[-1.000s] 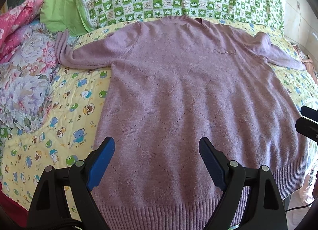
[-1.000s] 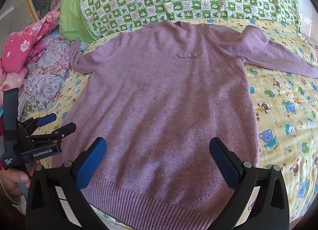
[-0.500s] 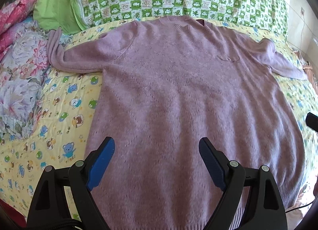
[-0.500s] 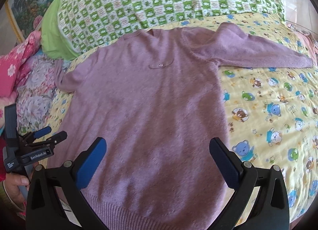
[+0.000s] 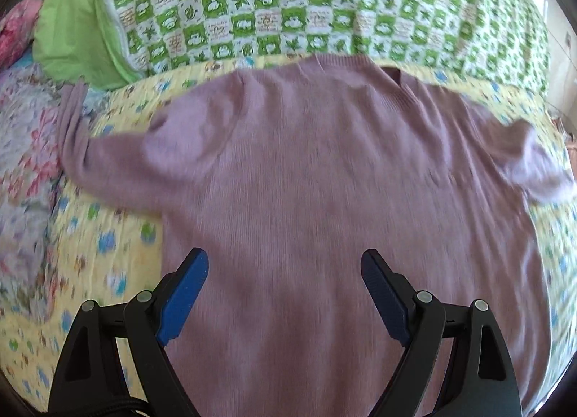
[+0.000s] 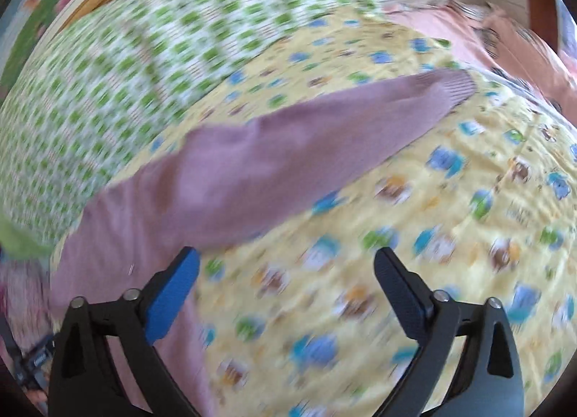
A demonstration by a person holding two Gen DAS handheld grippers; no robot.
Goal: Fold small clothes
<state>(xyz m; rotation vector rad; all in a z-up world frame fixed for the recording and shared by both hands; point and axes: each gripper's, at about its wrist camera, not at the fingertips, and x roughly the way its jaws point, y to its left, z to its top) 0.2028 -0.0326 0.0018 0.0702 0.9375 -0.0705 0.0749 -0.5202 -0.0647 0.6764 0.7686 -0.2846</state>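
Hovering both grippers over the purple sweater [image 5: 324, 179], which lies flat and face up on the bed's yellow cartoon-print quilt [image 5: 108, 236], neckline toward the green checked blanket [image 5: 324, 2] at the head. Body is spread, both sleeves out to the sides, no fold made yet by my read.

Left gripper [image 5: 285, 283]: jaws wide apart, nothing between them, only the sweater's lower body beneath. Looks parked over the middle so it can pin or take the hem later.

Right gripper [image 6: 286, 280]: jaws starting to close, nothing between them yet, quilt below. It's aimed along the sweater's right sleeve [image 6: 306, 150], which runs out diagonally to its ribbed cuff [image 6: 450, 87]. Left finger sits just beside the sleeve's underarm edge. Frame is heavily motion-blurred, so I can't tell any contact.

My judgement: sleeve goes first. Grab near the cuff, fold it across the chest. Knit is soft, so it'll likely sag and drag the shoulder if lifted too fast.
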